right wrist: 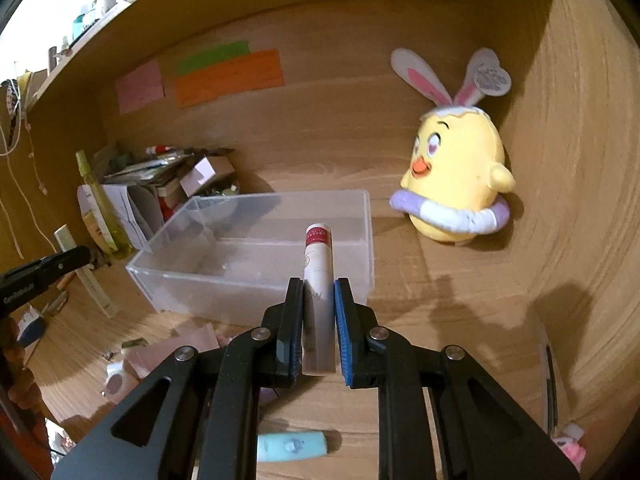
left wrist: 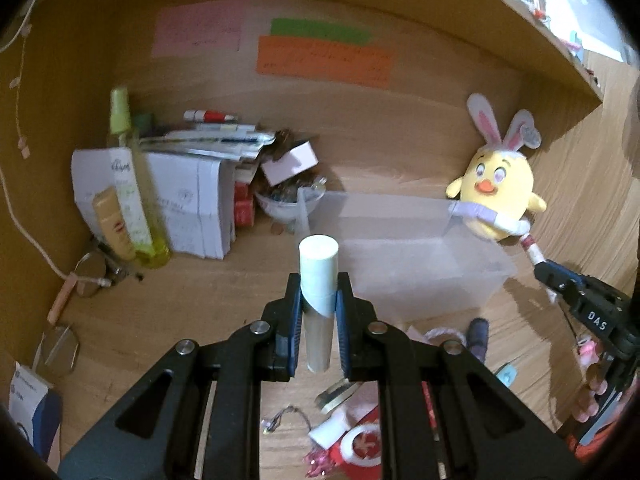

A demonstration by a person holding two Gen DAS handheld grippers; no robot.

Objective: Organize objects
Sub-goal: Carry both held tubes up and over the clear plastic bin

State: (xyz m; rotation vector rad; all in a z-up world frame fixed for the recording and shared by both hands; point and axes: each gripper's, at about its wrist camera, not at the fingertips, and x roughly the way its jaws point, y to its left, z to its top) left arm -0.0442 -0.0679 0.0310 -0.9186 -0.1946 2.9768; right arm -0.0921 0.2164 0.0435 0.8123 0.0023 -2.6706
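My left gripper (left wrist: 319, 296) is shut on a pale mint tube with a white cap (left wrist: 318, 276), held upright just left of a clear plastic bin (left wrist: 424, 276). My right gripper (right wrist: 318, 300) is shut on a white tube with a red band (right wrist: 319, 264), held over the near wall of the same bin (right wrist: 256, 240), which looks empty. The right gripper also shows at the right of the left wrist view (left wrist: 548, 276), and the left gripper at the left of the right wrist view (right wrist: 76, 258).
A yellow chick plush with bunny ears (right wrist: 456, 172) sits right of the bin. A green spray bottle (left wrist: 136, 184), a papers stack (left wrist: 192, 200) and a small bowl (left wrist: 288, 200) crowd the back left. Small clutter (left wrist: 352, 432) and a mint tube (right wrist: 292, 446) lie near the front.
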